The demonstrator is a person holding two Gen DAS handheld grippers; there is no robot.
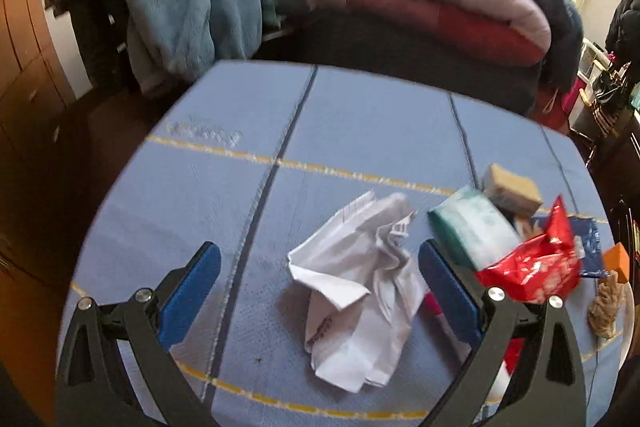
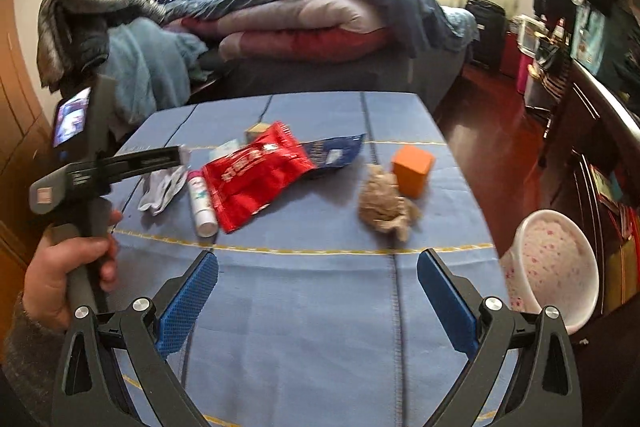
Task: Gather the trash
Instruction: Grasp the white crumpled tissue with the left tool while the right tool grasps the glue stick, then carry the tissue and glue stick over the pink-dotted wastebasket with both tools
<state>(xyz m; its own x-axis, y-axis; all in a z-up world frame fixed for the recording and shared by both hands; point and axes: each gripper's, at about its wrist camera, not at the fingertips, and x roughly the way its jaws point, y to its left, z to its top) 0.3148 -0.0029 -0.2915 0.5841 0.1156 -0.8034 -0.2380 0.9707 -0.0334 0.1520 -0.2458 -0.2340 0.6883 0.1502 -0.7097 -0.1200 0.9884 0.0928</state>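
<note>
A crumpled white paper lies on the blue table, between the open fingers of my left gripper. It also shows in the right wrist view, under the left gripper. A red wrapper, a blue wrapper and a crumpled brown paper lie further right. My right gripper is open and empty above the table's near part, short of the brown paper.
A white tube, an orange box, a green-white pack and a tan block also lie on the table. A white bin stands at the table's right. A bed with blankets is behind.
</note>
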